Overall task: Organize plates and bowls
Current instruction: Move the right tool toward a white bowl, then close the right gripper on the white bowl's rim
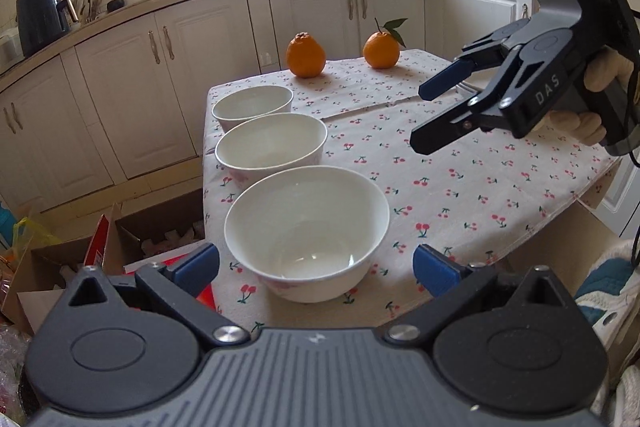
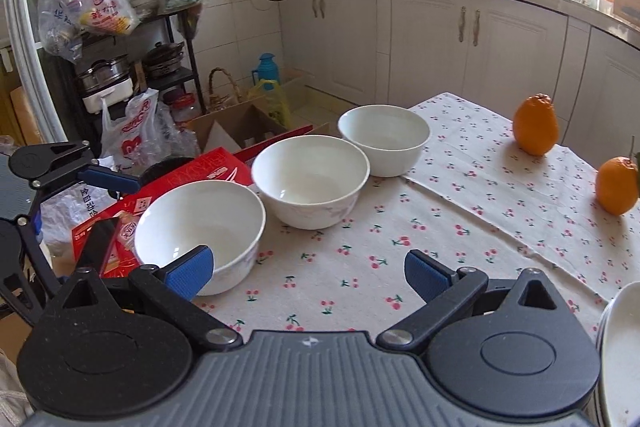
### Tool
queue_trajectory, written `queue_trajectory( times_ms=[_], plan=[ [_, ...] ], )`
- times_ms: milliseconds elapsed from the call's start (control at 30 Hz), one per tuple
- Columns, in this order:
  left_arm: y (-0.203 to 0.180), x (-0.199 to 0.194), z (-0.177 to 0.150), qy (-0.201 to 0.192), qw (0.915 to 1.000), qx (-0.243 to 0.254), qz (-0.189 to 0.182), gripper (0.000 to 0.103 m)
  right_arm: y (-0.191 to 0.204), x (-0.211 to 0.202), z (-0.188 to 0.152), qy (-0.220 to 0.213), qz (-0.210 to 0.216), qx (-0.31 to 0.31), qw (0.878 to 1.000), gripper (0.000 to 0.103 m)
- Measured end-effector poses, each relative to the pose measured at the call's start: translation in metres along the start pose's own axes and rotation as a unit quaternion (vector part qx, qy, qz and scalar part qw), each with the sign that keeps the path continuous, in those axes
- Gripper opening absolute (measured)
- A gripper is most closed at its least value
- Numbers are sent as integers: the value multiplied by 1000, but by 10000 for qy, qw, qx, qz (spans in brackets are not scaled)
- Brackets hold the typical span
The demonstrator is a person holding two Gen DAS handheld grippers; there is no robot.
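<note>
Three white bowls stand in a row along the table's left edge: a near bowl [image 1: 306, 231] [image 2: 200, 231], a middle bowl [image 1: 272, 147] [image 2: 310, 181] and a far bowl [image 1: 253, 105] [image 2: 384, 137]. My left gripper [image 1: 316, 267] is open, with the near bowl between its blue pads but not touching. My right gripper [image 2: 308, 273] [image 1: 422, 119] is open and empty, hovering above the cloth to the right of the bowls. A stack of white plates [image 2: 620, 355] shows at the right wrist view's lower right edge.
Two oranges [image 1: 305, 55] [image 1: 381, 49] sit at the table's far end on the cherry-print cloth [image 1: 460, 167]. Cardboard boxes [image 1: 132, 239] and bags lie on the floor left of the table. Kitchen cabinets [image 1: 320, 15] run behind.
</note>
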State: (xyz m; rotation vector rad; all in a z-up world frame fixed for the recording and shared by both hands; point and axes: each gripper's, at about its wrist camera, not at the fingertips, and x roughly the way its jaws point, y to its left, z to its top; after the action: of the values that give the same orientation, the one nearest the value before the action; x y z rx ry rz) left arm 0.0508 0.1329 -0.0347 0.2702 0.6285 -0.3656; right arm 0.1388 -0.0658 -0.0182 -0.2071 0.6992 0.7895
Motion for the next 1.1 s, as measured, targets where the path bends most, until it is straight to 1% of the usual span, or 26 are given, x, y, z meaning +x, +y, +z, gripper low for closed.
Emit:
queue_trajectory(
  times_ms=[133,233,400,533,567,733,800,933,1100],
  plan=[
    [6,10,-9,106,9998,33,-173,102,7,16,6,166,196,37,9997,103],
    [10,14,-12,92,9993,22,-357,102,10,27,12,292,405,37,9987,101],
    [13,20,-13,78,9989,35,-468,100,17,46,19,553,715,-29,9959,86],
    [14,20,-13,51,9987,49,-509,97,21,57,22,689,825,-79,9942,78],
    [15,21,-13,62,9986,30,-530,96,21,59,22,713,879,-47,9936,74],
    [17,22,-13,72,9983,-37,-573,94,20,65,24,788,1043,36,9914,68],
    [19,22,-13,73,9982,-63,-589,94,20,68,24,821,1105,48,9905,64],
    [20,24,-12,97,9979,-114,-625,90,22,73,26,840,1206,46,9891,61],
    [26,26,-11,103,9977,-240,-629,85,22,75,27,845,1254,85,9885,60]
  ],
)
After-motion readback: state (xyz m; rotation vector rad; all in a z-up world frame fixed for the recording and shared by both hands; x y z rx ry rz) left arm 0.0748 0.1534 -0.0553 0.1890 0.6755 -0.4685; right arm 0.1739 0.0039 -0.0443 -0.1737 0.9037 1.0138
